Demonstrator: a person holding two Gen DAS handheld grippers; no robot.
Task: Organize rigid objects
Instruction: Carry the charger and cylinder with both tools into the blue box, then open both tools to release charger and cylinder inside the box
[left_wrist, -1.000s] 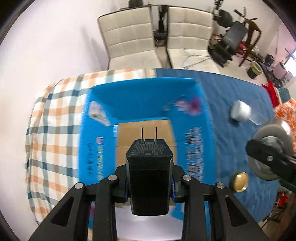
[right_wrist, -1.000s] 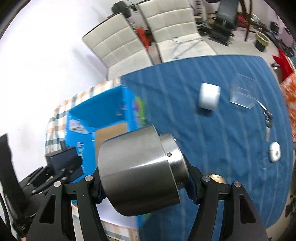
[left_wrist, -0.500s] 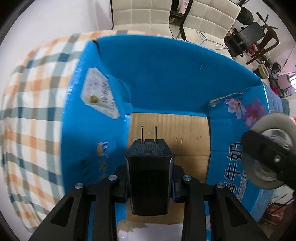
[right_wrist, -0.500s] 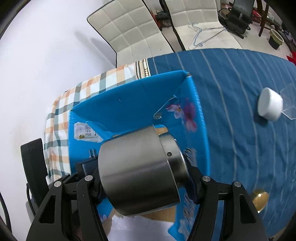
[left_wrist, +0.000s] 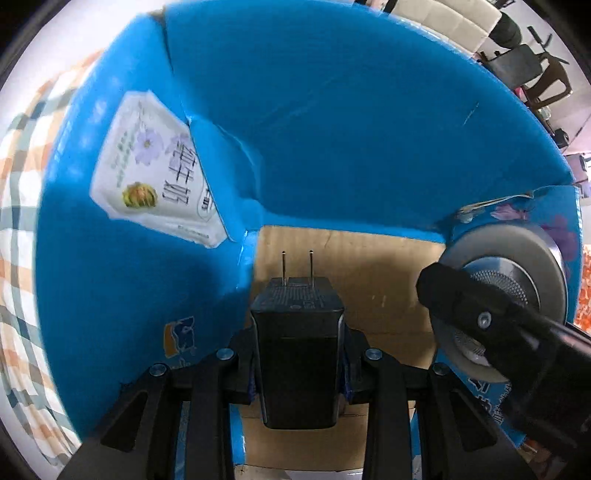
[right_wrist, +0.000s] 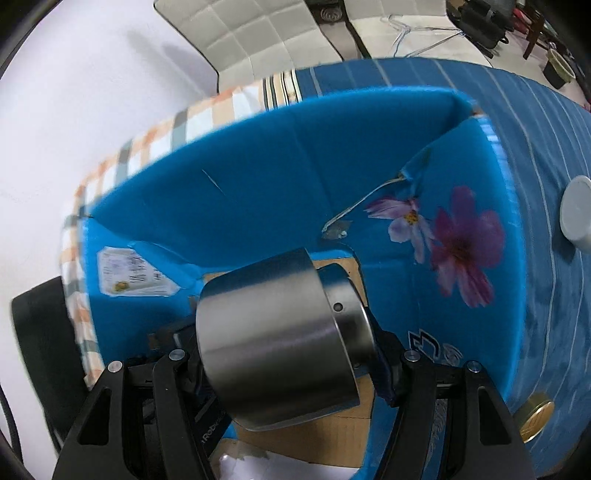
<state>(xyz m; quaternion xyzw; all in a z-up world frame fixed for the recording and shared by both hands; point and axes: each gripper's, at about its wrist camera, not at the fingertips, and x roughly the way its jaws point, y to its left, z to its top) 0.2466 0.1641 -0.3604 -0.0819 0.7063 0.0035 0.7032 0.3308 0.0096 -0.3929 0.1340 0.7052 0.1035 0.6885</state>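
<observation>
My left gripper (left_wrist: 297, 363) is shut on a black plug adapter (left_wrist: 297, 354), prongs pointing down into the open blue cardboard box (left_wrist: 332, 122), just above its brown floor (left_wrist: 369, 273). My right gripper (right_wrist: 291, 365) is shut on a steel cylinder (right_wrist: 273, 339), held over the same box (right_wrist: 258, 192). In the left wrist view that steel cylinder (left_wrist: 517, 277) shows end-on at the box's right wall, with the right gripper's black finger (left_wrist: 476, 314) across it. In the right wrist view the left gripper is mostly hidden behind the cylinder.
The box stands where a checked cloth (right_wrist: 110, 173) meets a blue striped cloth (right_wrist: 554, 147). A white round container (right_wrist: 576, 214) and a gold lid (right_wrist: 535, 417) lie on the blue cloth to the right. White chairs (right_wrist: 258, 33) stand beyond the table.
Both grippers have come down toward the blue box with their loads. The left one now sits inside its walls, and the steel cylinder has moved left from over the blue cloth to over the box.
</observation>
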